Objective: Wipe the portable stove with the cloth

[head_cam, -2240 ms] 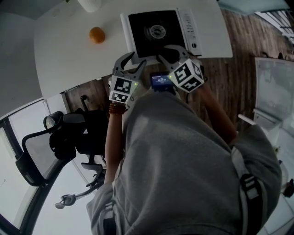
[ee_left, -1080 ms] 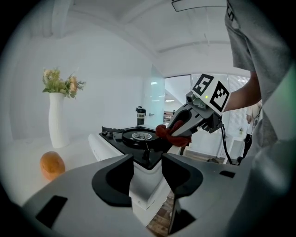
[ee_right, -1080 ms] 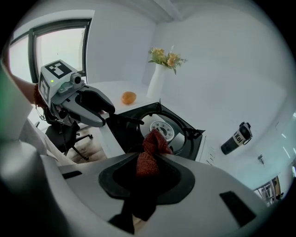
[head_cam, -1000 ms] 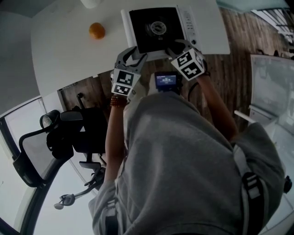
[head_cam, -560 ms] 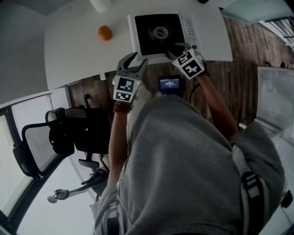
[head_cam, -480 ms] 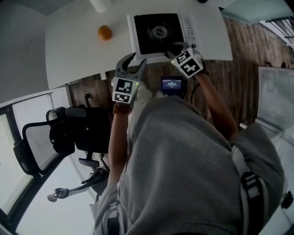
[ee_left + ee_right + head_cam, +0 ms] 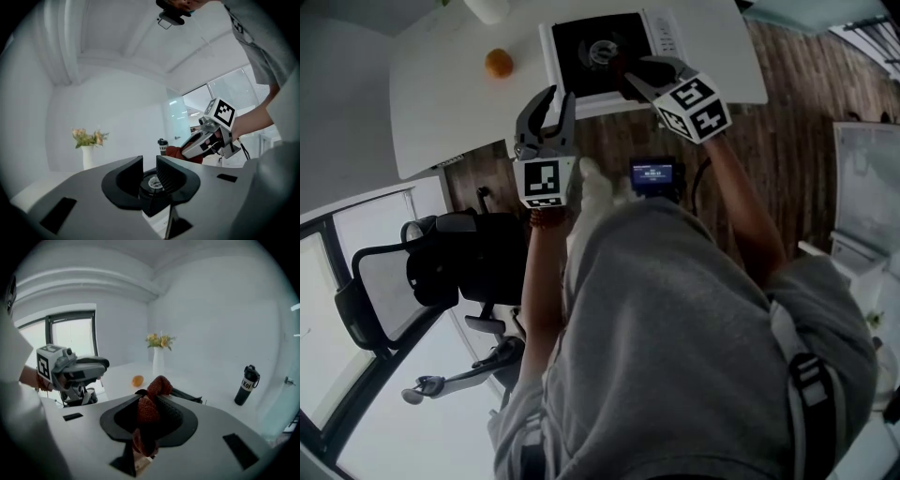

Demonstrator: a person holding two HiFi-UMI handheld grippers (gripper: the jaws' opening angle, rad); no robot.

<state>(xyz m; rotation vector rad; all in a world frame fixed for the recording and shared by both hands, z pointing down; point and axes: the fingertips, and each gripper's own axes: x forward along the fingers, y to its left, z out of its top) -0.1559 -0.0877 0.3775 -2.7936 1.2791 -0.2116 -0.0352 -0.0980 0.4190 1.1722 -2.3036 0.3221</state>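
The portable stove (image 7: 605, 52), white with a black top and a round burner, lies on the white table (image 7: 441, 103). My right gripper (image 7: 630, 77) hangs over its near edge. In the right gripper view this gripper (image 7: 150, 398) is shut on a bunched dark red cloth (image 7: 148, 409). My left gripper (image 7: 558, 97) is raised at the stove's near left corner. Its jaws (image 7: 149, 163) have just been closing; a narrow gap remains with nothing between them. The burner (image 7: 152, 182) shows behind that gap.
An orange (image 7: 497, 63) lies on the table left of the stove. A white vase of flowers (image 7: 158, 355) and a dark bottle (image 7: 245, 385) stand farther back. An office chair (image 7: 441, 267) stands at the person's left.
Both grippers have risen and moved forward to the table. The right one with the cloth now hangs over the stove's near edge. The left jaws have narrowed.
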